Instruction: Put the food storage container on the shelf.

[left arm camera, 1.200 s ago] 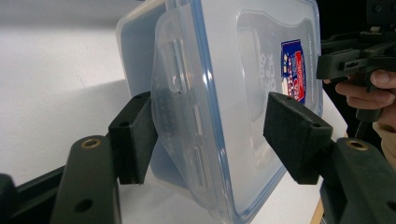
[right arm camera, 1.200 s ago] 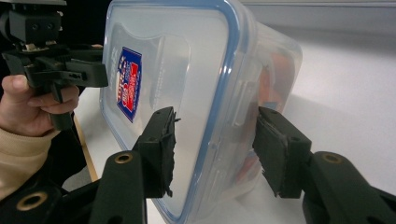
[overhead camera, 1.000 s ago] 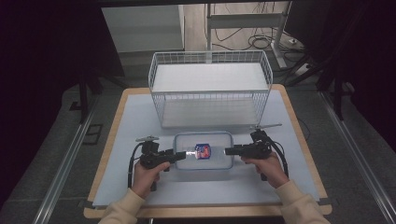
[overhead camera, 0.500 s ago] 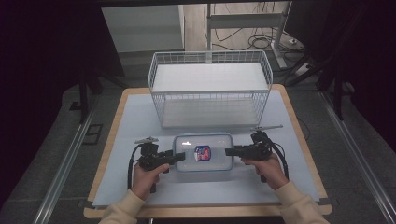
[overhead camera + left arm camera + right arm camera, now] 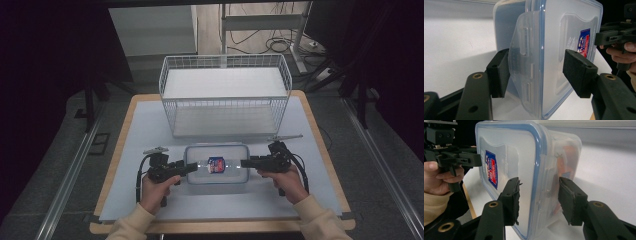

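A clear plastic container (image 5: pixel 200 176) with a blue-rimmed lid and a red and blue label (image 5: pixel 216 165) lies on the white mat. My left gripper (image 5: pixel 192 168) is at its left end. In the left gripper view my left gripper (image 5: pixel 537 72) is shut on that end, one pad on the flared latch flap (image 5: pixel 521 52) and the other over the lid (image 5: pixel 559 37). My right gripper (image 5: pixel 245 163) is at the right end. There my right gripper (image 5: pixel 540 200) straddles the lid edge and the side latch (image 5: pixel 550 182) with slim gaps, so it is open.
A white wire basket (image 5: pixel 225 95) stands behind the container at the far side of the mat (image 5: pixel 145 130). The wooden table edge (image 5: pixel 220 227) runs close to the person's forearms. Cables trail from both grippers. Dark floor surrounds the table.
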### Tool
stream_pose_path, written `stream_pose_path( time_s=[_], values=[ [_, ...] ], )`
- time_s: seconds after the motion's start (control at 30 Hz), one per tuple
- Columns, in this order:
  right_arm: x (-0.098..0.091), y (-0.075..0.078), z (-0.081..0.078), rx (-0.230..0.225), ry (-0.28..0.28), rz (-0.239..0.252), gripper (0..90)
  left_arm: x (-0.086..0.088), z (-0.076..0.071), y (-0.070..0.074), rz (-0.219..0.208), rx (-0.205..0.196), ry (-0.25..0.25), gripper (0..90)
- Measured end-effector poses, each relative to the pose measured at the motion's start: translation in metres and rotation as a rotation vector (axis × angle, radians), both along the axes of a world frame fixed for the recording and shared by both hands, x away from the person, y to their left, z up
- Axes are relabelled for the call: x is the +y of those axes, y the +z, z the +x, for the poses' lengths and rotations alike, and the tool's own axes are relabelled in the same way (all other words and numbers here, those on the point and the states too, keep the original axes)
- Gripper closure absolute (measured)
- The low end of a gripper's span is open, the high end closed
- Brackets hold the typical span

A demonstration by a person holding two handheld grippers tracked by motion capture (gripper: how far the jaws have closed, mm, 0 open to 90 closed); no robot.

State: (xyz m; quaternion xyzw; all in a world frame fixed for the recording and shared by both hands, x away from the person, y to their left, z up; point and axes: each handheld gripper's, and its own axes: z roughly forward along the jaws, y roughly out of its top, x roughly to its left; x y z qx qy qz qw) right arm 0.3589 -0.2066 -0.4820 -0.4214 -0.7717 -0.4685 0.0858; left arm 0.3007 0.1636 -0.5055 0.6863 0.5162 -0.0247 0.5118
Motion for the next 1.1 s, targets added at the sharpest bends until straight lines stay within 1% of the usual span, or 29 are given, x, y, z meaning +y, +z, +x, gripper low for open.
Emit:
stream_pose_path(
  time_s=[0.23, 0.5, 0.53, 0.6, 0.77, 0.93, 1.0, 1.1],
  values=[
    [-0.003, 0.006, -0.001, -0.025, -0.003, 0.013, 52.9, -0.002, -0.002, 0.007, -0.006, -0.026, 0.003, 41.1],
    [-0.005, 0.011, -0.002, -0.052, -0.005, 0.024, 52.8, -0.004, -0.002, 0.013, 0.003, -0.05, 0.002, 41.3],
    [-0.006, 0.012, -0.002, -0.059, -0.006, 0.021, 52.8, -0.004, -0.002, 0.014, -0.003, -0.053, 0.004, 41.3],
    [-0.006, 0.015, -0.002, -0.075, -0.009, 0.022, 52.8, -0.005, -0.001, 0.017, -0.001, -0.059, 0.002, 41.3],
    [-0.01, 0.021, -0.003, -0.096, -0.017, 0.031, 52.7, -0.008, 0.0, 0.025, 0.003, -0.086, -0.002, 41.3],
    [-0.011, 0.029, -0.003, -0.125, -0.017, 0.026, 52.6, -0.01, 0.001, 0.029, 0.002, -0.094, -0.008, 41.4],
    [-0.012, 0.034, -0.002, -0.137, -0.019, 0.029, 52.6, -0.01, 0.002, 0.032, 0.004, -0.101, -0.009, 41.4],
    [-0.012, 0.038, -0.002, -0.143, -0.022, 0.033, 52.6, -0.011, 0.004, 0.039, 0.009, -0.111, -0.009, 41.4]
  ],
)
